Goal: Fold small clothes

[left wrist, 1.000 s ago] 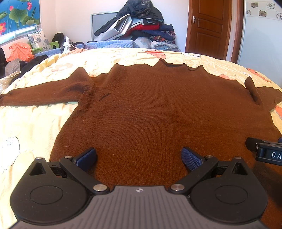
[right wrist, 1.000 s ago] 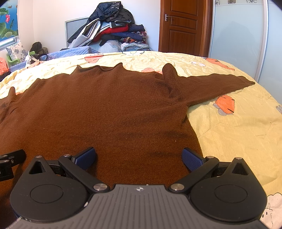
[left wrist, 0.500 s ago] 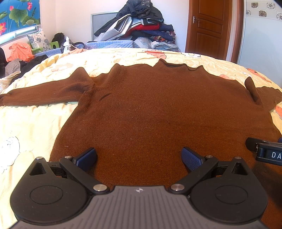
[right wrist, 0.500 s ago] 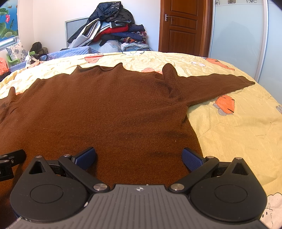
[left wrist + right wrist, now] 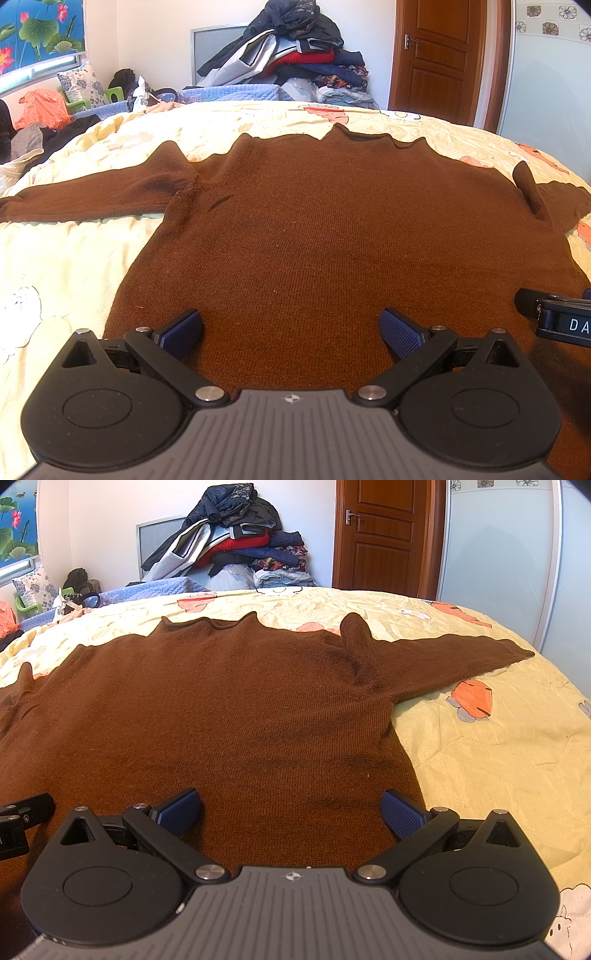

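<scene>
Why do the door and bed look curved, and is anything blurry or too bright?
Both wrist views bend straight lines, as fisheye lenses do: the door bows in the left view, the bed bulges in the right. Sunlight falls brightly on the bedding. The brown sweater stays sharp; its dark knit hides shadow detail.

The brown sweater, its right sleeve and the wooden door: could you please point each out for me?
brown sweater (image 5: 332, 240), left wrist view, middle of the body.
right sleeve (image 5: 461, 657), right wrist view, mid-length of the sleeve.
wooden door (image 5: 384, 535), right wrist view, centre panel.
</scene>
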Demonstrator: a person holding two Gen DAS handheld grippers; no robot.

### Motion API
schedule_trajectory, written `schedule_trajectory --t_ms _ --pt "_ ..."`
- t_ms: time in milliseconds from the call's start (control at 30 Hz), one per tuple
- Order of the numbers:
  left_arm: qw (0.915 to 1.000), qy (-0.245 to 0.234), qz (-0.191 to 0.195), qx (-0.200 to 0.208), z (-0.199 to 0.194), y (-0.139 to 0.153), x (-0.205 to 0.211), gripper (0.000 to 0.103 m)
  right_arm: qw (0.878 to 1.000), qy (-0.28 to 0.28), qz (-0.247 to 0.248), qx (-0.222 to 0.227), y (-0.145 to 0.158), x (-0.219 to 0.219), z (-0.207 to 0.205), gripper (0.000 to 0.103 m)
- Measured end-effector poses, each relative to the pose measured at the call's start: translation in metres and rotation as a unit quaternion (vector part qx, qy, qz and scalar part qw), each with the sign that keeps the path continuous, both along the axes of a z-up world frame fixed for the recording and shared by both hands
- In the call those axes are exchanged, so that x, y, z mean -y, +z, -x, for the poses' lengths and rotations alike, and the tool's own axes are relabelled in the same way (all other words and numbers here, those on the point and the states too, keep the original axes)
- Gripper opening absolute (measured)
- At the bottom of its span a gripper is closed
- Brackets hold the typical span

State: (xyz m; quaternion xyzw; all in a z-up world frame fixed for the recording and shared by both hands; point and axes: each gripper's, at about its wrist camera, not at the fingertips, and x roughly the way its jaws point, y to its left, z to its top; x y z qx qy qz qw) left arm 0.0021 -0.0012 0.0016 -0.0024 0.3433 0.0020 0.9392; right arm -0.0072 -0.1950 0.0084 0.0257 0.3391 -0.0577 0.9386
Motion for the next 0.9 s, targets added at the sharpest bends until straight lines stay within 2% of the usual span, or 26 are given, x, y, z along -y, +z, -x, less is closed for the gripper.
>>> schedule_trajectory --t_ms 333,467,533,600,667,733,833,900 --pt "1.0 0.0 0.0 0.0 0.0 0.0 0.0 0.103 1.0 0.002 -0.002 -0.001 0.004 0.002 0.001 0.103" --pt "1.0 0.0 0.0 0.0 0.0 0.0 0.0 0.103 0.999 0.03 -0.042 -0.014 0.018 0.021 -0.002 0.103" --pt "1.0 0.0 0.0 0.0 0.0 0.0 0.0 0.103 0.997 0.024 -0.076 0.008 0.031 0.044 -0.004 0.103" --pt "1.0 0.0 0.0 0.0 0.0 0.0 0.0 0.103 0.992 0.013 -0.114 0.056 0.053 0.079 -0.005 0.103" --pt "1.0 0.0 0.0 0.0 0.0 0.0 0.0 0.103 0.982 0.0 -0.165 0.097 0.073 0.126 -0.011 0.103" --pt "1.0 0.0 0.0 0.0 0.0 0.0 0.0 0.103 0.967 -0.031 -0.225 0.114 0.082 0.178 -0.023 0.103" --pt "1.0 0.0 0.001 0.0 0.0 0.0 0.0 0.103 0.931 -0.108 -0.327 0.122 0.075 0.27 -0.045 0.103" --pt "1.0 0.0 0.0 0.0 0.0 0.0 0.0 0.103 0.9 -0.171 -0.383 0.122 0.061 0.327 -0.059 0.098"
